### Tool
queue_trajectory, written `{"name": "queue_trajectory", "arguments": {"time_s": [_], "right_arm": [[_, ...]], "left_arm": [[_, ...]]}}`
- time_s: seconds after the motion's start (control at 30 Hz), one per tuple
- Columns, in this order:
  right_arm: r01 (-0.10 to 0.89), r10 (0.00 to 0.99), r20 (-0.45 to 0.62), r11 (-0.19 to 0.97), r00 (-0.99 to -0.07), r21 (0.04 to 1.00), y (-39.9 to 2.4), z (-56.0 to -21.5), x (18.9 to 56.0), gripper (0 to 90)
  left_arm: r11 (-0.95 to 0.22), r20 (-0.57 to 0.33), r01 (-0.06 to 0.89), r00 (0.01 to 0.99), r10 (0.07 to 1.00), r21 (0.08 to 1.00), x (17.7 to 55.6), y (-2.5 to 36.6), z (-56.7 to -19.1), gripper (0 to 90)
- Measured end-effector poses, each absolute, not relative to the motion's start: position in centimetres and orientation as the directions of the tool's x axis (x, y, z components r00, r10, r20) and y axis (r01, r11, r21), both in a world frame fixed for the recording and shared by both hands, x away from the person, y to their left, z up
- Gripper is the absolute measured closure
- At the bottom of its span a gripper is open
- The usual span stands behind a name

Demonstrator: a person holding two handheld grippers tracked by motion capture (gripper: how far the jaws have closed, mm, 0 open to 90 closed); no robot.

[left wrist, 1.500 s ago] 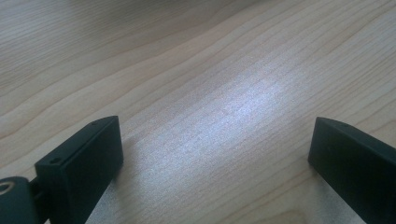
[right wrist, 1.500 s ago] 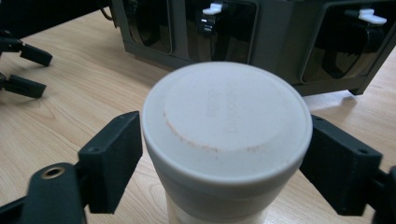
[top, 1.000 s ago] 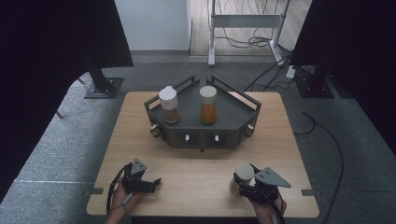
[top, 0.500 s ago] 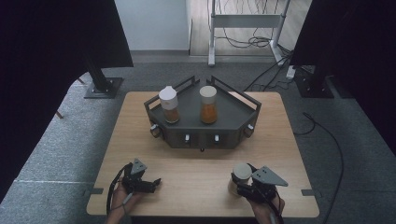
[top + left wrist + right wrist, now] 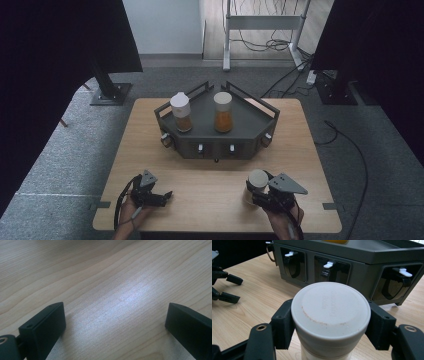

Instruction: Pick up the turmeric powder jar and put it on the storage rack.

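- The right gripper (image 5: 257, 194) is clamped on a jar (image 5: 329, 315) just under its white lid, one jaw on each side; the jar stands near the table's (image 5: 215, 195) front edge, on the right.
- The grip sits high on the jar, so lift it straight and keep it upright; a tilt could let it swing or slip.
- The rack (image 5: 220, 132) stands well apart, farther back at mid-table; two jars (image 5: 181, 112) already stand on it, left and middle, so the free spot looks to be at its right.
- Carry the jar over the rack's rail, not through it; lower until it rests flat before loosening.
- The left gripper (image 5: 162, 196) rests open on bare wood, clear of the path; leave it there.
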State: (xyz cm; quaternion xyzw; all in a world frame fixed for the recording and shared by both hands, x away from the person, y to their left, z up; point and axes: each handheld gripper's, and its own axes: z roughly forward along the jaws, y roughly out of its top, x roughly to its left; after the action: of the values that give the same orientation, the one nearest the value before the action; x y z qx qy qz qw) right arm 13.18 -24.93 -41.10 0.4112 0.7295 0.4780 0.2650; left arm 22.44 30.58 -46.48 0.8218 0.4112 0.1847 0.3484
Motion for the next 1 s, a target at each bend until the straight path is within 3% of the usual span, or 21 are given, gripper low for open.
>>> {"name": "queue_trajectory", "arguments": {"time_s": [1.0], "right_arm": [[0.342,0.846,-0.003,0.219,-0.533,0.914,-24.1,-36.9,15.8,33.1]], "left_arm": [[-0.421,0.017,0.545,0.597,0.802,0.725,22.5,30.6,-46.5,2.8]]}}
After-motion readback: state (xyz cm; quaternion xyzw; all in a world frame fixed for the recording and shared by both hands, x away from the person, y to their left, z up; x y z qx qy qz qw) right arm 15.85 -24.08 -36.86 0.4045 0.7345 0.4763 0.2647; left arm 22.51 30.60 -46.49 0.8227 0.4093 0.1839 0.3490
